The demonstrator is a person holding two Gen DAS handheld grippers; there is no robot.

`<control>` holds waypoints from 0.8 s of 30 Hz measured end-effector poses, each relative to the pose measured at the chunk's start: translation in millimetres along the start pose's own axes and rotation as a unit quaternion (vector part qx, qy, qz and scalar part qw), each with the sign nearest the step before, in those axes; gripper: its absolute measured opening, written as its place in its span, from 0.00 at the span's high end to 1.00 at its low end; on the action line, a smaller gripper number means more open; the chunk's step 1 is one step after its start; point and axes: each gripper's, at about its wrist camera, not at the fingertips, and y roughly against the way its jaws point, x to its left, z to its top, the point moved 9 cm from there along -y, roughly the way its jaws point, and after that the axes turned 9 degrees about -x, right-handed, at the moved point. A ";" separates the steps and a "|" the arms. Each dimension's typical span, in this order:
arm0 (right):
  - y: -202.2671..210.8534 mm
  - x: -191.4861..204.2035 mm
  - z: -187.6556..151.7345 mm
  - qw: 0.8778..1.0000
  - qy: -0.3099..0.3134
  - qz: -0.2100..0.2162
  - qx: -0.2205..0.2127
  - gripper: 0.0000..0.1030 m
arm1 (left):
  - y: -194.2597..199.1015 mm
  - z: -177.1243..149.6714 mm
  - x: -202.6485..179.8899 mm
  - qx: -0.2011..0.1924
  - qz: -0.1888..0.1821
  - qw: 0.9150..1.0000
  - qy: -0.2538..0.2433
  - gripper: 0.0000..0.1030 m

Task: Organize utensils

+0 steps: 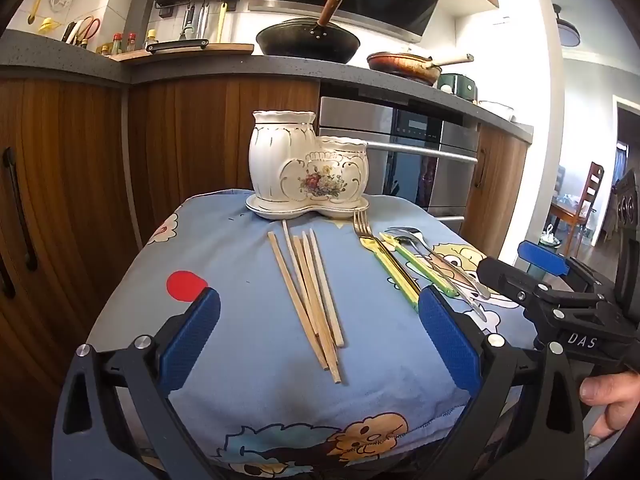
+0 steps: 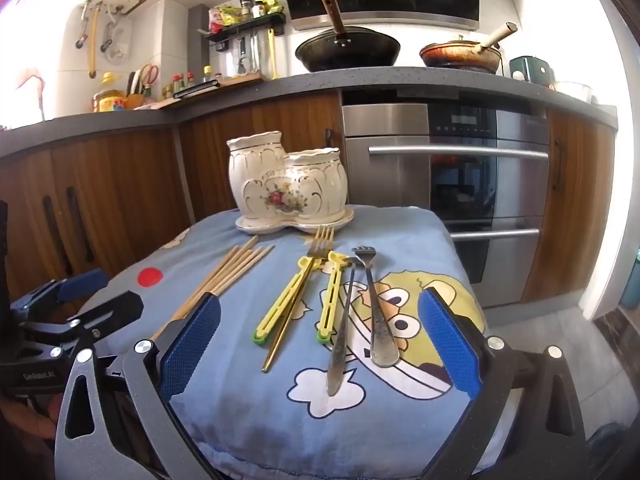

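Hidden: the near ends of the chopsticks run behind the right claw's left pad in the right wrist view; the insides of the ceramic holder cannot be seen.
Hard to make out: the silver spoon and the utensils beside it overlap.
Left claw: pads wide apart, holding nothing, low over the near edge of the blue cartoon cloth.
Right claw: pads wide apart, empty, framing the silver small fork and the knife.
Utensils: chopsticks fan out mid-cloth; gold fork and two yellow-green clips lie right of them.
Holder: at the far edge of the cloth, on its saucer.
Open room: bare cloth left of the chopsticks, around the red dot.
Edges: cloth drops off at every side; wooden cabinets and oven stand behind.
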 end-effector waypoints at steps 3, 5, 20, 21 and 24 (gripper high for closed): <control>-0.6 0.6 -0.6 1.000 0.001 0.000 0.003 0.05 | -0.4 0.1 0.8 0.000 0.002 1.000 -0.004 0.05; 0.2 0.5 0.6 1.000 -0.003 0.002 -0.002 0.05 | -1.2 0.5 3.4 0.000 0.002 1.000 0.000 0.05; -0.7 1.4 0.0 1.000 -0.005 0.002 -0.001 0.05 | -2.1 -0.9 -2.3 0.001 0.002 1.000 -0.011 0.05; -0.8 1.5 0.1 1.000 -0.005 0.002 -0.001 0.05 | -2.1 -0.9 -2.2 0.001 0.002 1.000 -0.011 0.05; -1.6 2.1 -0.3 1.000 -0.004 0.002 0.000 0.05 | -2.8 -1.3 -2.3 0.002 0.002 1.000 -0.011 0.05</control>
